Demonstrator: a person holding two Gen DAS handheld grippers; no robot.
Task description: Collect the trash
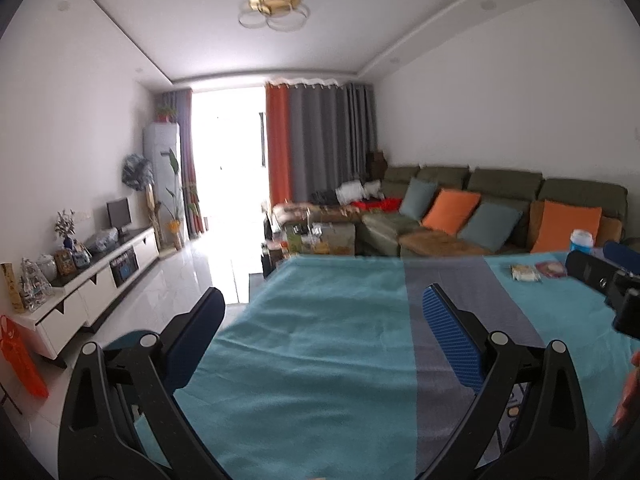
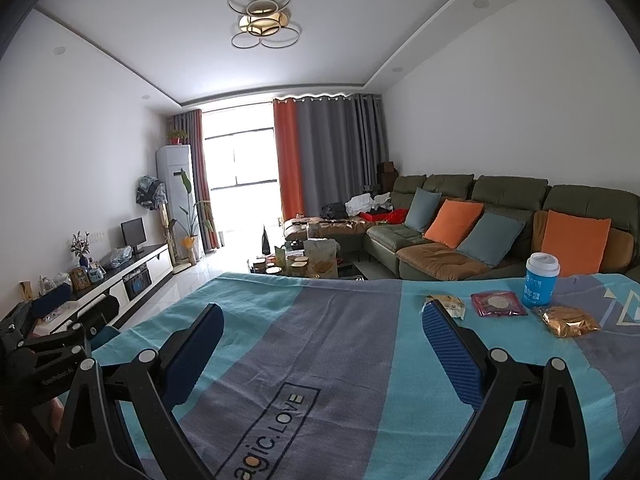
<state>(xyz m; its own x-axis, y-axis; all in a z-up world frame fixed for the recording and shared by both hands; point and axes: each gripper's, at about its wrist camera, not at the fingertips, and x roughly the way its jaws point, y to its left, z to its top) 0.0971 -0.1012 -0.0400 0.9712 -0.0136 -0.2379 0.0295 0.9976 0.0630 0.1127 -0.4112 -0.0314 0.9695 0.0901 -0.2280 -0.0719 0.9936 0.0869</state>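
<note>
Nearest the right wrist camera, the right gripper (image 2: pixel 322 314) is hovering low over the table (image 2: pixel 280 340), its two blue-padded fingers (image 2: pixel 452 352) spread wide apart and holding nothing. The table is wearing a teal and grey striped cloth printed with lettering.

Beyond the fingertips, toward one to two o'clock, the trash is lying in a loose row near the table's far edge. First comes a pale crumpled snack wrapper (image 2: pixel 446 305), just past the right-hand fingertip. Next to it lies a flat maroon packet (image 2: pixel 498 303). Farther right sits a crinkled gold bag (image 2: pixel 568 320), its long axis running roughly left to right. Behind the packet and the bag, a blue cup with a white lid (image 2: pixel 541 280) is standing upright.

In the left wrist view, the left gripper (image 1: pixel 320 294) is also hovering empty, its fingers wide apart. From there the pale wrapper (image 1: pixel 525 273) and maroon packet (image 1: pixel 552 269) are lying well off at two o'clock, with the right gripper's black body between.

Judging by this, the right gripper is nearer the trash, and the pale wrapper looks like its closest target.

Farther back, a green sofa (image 2: pixel 500 200) with orange and grey cushions is lining the wall.
</note>
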